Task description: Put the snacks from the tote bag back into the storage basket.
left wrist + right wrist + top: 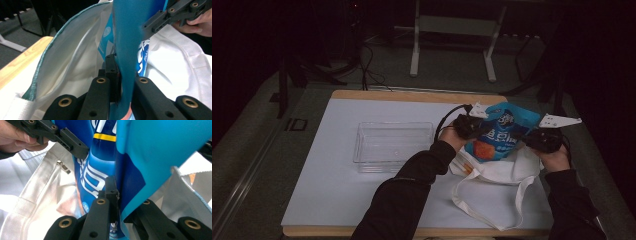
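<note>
Our left gripper (120,82) has its jaws pinched tight on the edge of the blue snack bag (127,37), the thin film squeezed flat between them with no gap to either side. Our right gripper (120,202) is likewise clamped on the bag's other edge, the blue film folded into the narrow slot between its jaws. In the left gripper view we see the right gripper's black jaws coming in at the upper right and biting the bag higher up, a hand behind them; in the right gripper view the left gripper enters at the upper left in the same way. From the high view, we hold the bag (499,132) between the two grippers, the left gripper (469,125) on its left side and the right gripper (539,139) on its right, with its lower part still down in the mouth of the white cloth bag (499,172). The cloth bag lies flat on the white table (327,185), its straps (517,210) trailing toward the near edge. A small metal zipper pull (63,167) hangs on its inner side. A clear plastic tray (393,145) sits just to the left of our left forearm, apart from the cloth bag.
</note>
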